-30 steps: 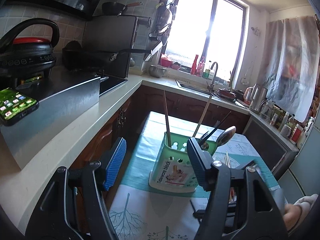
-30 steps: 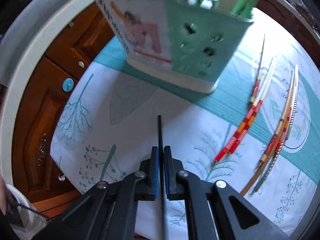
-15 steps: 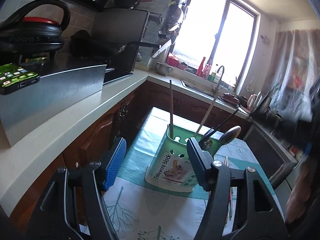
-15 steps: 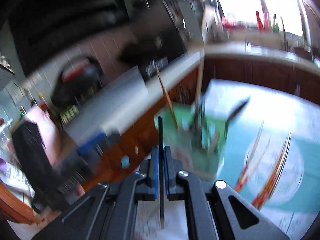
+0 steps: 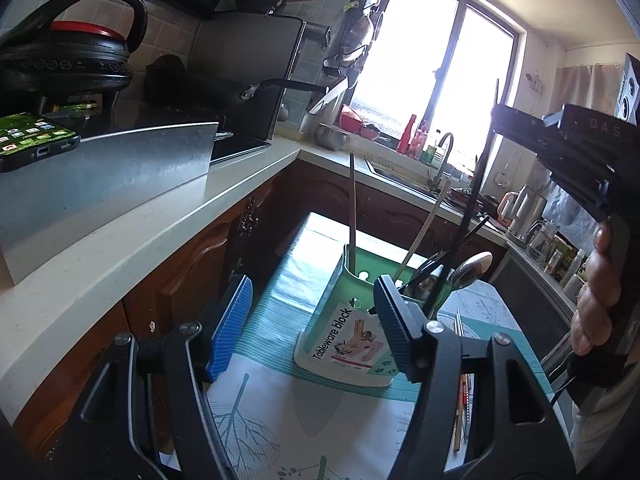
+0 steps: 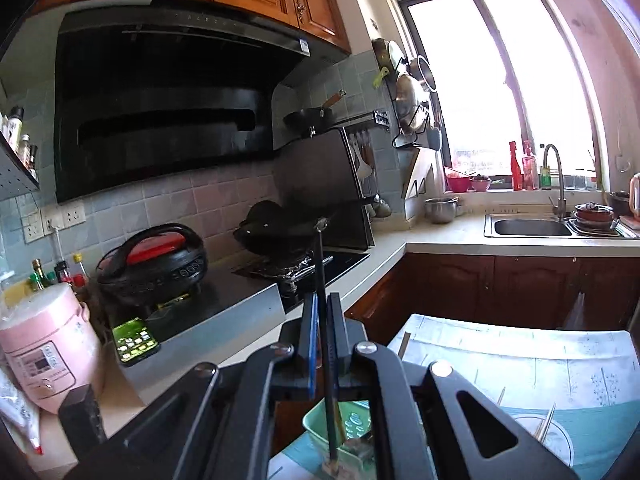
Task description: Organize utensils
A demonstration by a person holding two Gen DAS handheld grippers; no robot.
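the right gripper (image 6: 320, 312) pinches a dark chopstick (image 6: 322, 280) upright over the green holder (image 5: 352, 332); its tip, seemingly near the rim, could miss. the left gripper (image 5: 308, 320) hangs apart, empty.

I see the desk (image 5: 276, 432) covered by a white cloth printed with leaf sketches and crossed by a teal band. On that band stands the green utensil holder (image 5: 344, 344), tilted a little. Just right of it, loose chopsticks (image 5: 460, 396) lie flat on the cloth.
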